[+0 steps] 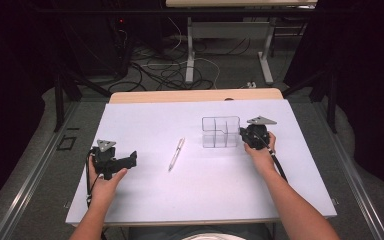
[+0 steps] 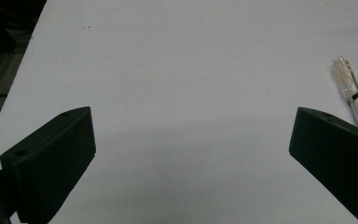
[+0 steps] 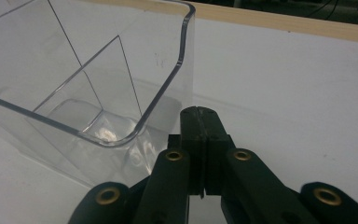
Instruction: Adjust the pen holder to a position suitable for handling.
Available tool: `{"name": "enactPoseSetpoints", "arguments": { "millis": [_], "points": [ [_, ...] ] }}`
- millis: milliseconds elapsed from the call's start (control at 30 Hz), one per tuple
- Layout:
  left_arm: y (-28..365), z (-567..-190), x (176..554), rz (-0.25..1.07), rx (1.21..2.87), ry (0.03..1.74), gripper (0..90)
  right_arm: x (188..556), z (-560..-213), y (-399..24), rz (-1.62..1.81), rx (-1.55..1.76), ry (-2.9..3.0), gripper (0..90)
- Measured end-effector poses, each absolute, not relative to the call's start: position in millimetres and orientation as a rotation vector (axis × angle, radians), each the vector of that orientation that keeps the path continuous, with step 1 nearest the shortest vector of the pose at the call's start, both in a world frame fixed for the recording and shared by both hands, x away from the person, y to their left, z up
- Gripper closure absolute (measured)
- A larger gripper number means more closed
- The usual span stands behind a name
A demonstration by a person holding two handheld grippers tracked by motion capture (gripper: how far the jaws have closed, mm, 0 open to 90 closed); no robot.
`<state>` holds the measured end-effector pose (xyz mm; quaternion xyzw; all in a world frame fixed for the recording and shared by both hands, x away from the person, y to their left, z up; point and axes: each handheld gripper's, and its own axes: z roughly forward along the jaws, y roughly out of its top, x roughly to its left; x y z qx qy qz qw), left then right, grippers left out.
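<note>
A clear plastic organizer box [image 1: 220, 132] with inner dividers stands on the white table top [image 1: 200, 185], right of centre. My right gripper [image 1: 244, 134] sits just to its right, jaws pressed together with nothing between them. In the right gripper view the shut gripper [image 3: 199, 114] lies beside the box's rounded corner [image 3: 177, 70]; the compartments look empty. A white pen [image 1: 176, 154] lies mid-table, left of the box. My left gripper [image 1: 131, 159] rests at the left, pointing toward the pen, jaws wide apart. Its own view shows the gripper [image 2: 191, 140] over bare table, the pen [image 2: 354, 95] by the right jaw.
The white sheet covers a wooden table whose far edge [image 1: 195, 95] shows beyond it. Behind are a second table's legs [image 1: 190, 55] and cables on the floor [image 1: 165, 70]. Metal rails run along both sides.
</note>
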<state>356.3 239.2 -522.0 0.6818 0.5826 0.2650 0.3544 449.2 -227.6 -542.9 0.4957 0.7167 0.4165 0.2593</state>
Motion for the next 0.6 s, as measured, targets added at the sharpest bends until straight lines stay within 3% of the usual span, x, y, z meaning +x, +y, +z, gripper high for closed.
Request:
{"name": "enactPoseSetpoints", "arguments": {
  "millis": [600],
  "points": [
    [240, -524, 356, 0.665, 1.773, 1.505, 0.4, 465, -533, -189, 1.100, 1.315, 2.046, 90.0]
  ]
}}
